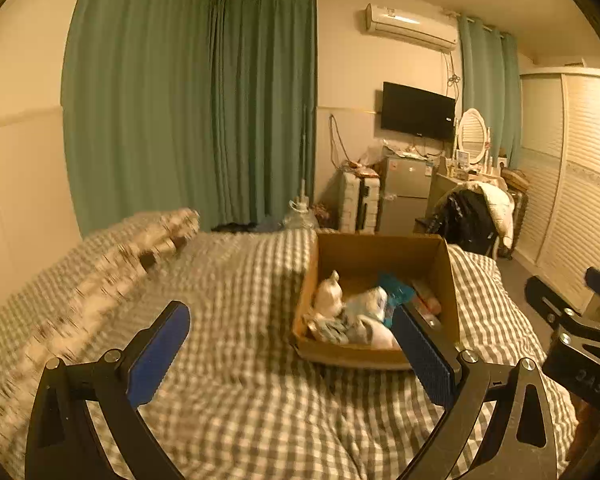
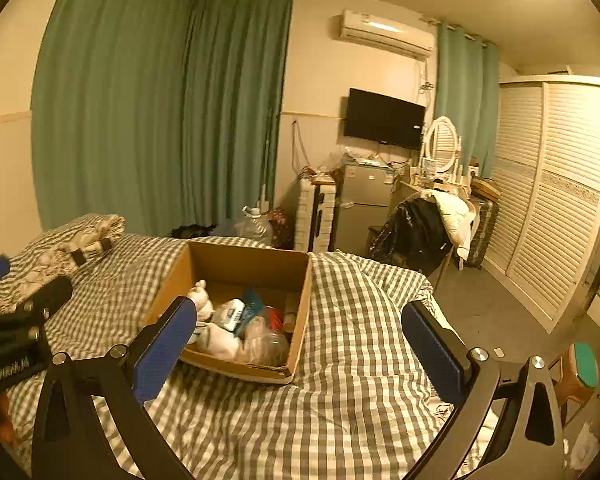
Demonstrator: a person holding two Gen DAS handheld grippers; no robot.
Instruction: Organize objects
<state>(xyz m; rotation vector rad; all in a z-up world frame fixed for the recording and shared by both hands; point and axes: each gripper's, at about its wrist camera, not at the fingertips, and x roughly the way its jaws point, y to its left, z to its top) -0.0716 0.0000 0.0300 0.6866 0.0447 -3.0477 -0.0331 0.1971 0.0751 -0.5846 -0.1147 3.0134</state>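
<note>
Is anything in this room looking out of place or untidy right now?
The cardboard box sits on the checked bedcover, an odd place, and the items inside lie in a jumbled heap. Clothes are piled over the chair. Both grippers, left gripper and right gripper, are open and hold nothing.

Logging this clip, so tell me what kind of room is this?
Most likely a bedroom: a bed with checked bedding, a louvered wardrobe, and a dressing table mirror beside a wall TV.
</note>
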